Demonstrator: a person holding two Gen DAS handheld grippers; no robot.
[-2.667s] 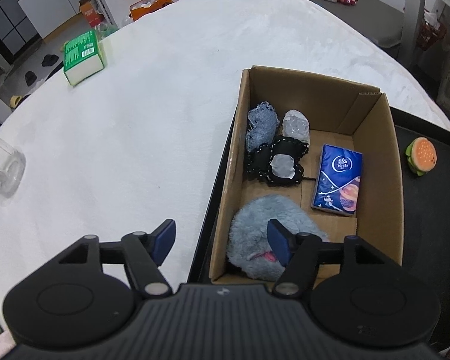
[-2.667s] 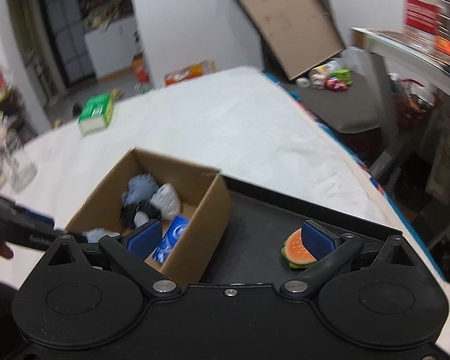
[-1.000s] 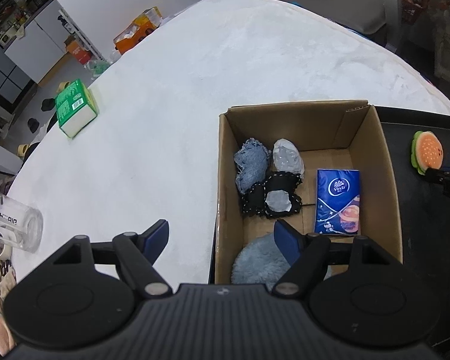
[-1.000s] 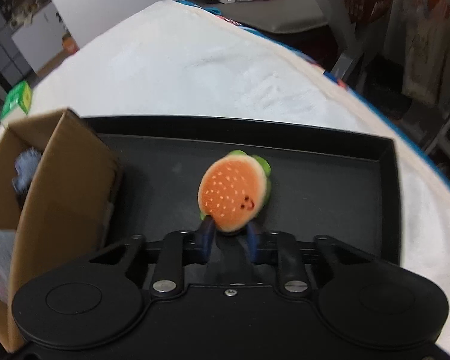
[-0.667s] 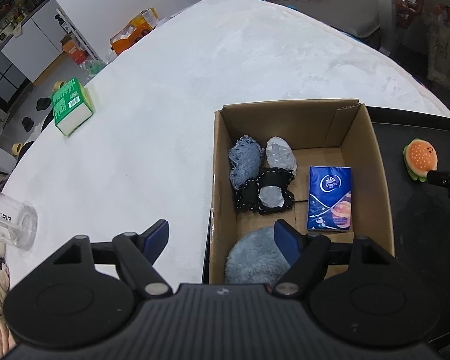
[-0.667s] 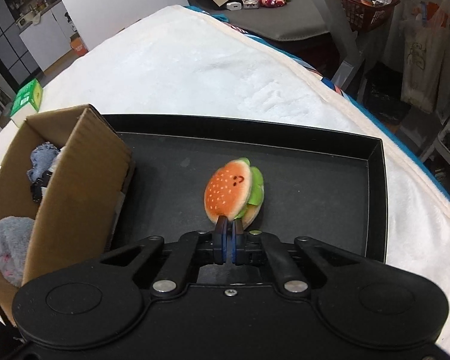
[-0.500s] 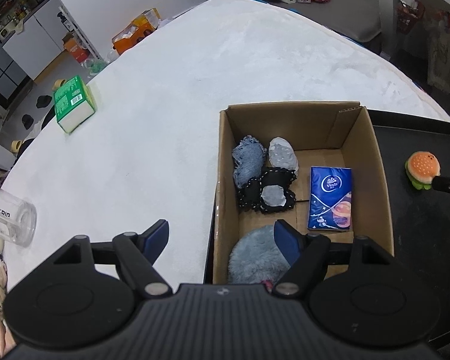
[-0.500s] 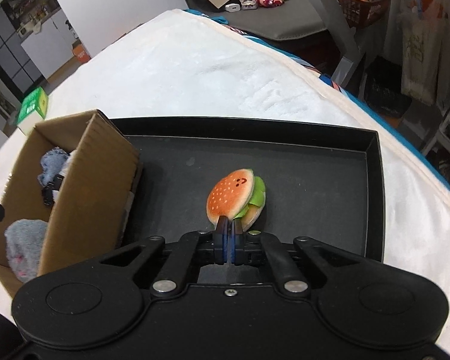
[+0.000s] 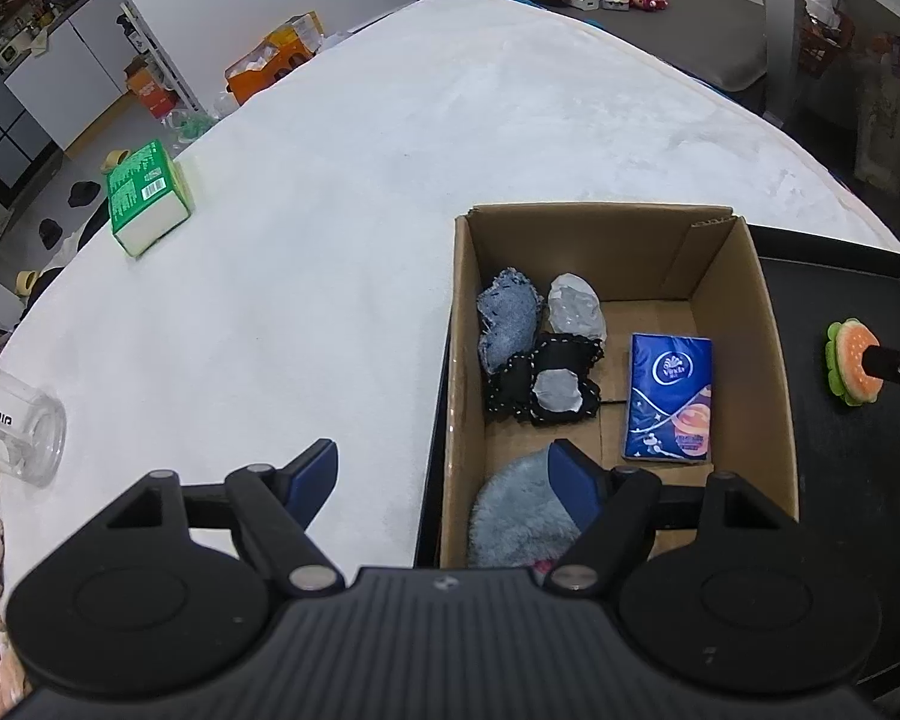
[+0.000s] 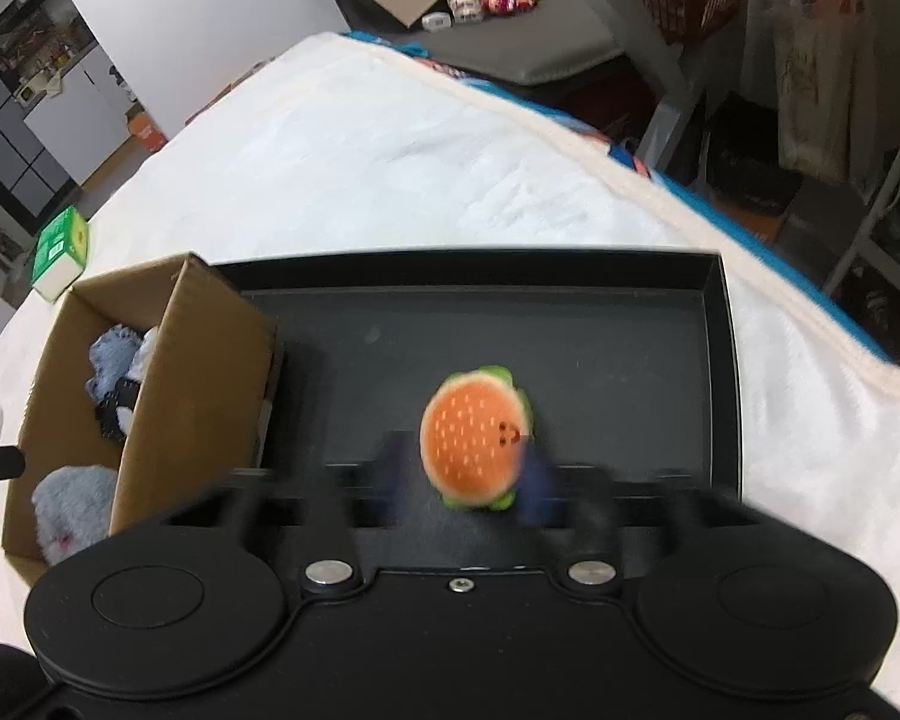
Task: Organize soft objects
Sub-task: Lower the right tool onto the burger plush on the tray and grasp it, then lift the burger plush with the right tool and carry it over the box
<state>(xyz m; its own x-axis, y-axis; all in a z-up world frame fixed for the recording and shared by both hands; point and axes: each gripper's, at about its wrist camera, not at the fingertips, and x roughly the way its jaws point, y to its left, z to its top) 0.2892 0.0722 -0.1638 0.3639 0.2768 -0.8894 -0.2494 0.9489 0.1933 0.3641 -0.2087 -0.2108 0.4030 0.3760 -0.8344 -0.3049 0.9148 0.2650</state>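
Note:
A plush hamburger (image 10: 471, 438) rests on the black tray (image 10: 480, 258), bun top towards the right wrist camera. My right gripper (image 10: 465, 477) is blurred; its jaws are opening, with the hamburger's near edge between them and not pinched. The left wrist view shows the hamburger (image 9: 849, 360) right of the cardboard box (image 9: 594, 213). In the box lie a blue tissue pack (image 9: 669, 396), a denim piece (image 9: 507, 324), a black lace item (image 9: 546, 384) and a grey fluffy toy (image 9: 516, 516). My left gripper (image 9: 443, 462) hangs open and empty over the box's near left wall.
The box stands in the tray's left end on a white, cloth-covered table (image 9: 330, 240). A green carton (image 9: 144, 198) lies far left, and a clear glass (image 9: 12, 426) is at the left edge. Shelves and clutter surround the table.
The right jaws, shut just below the hamburger half a second ago, have sprung apart, and the hamburger has turned its bun top towards the camera. The left gripper has stayed put.

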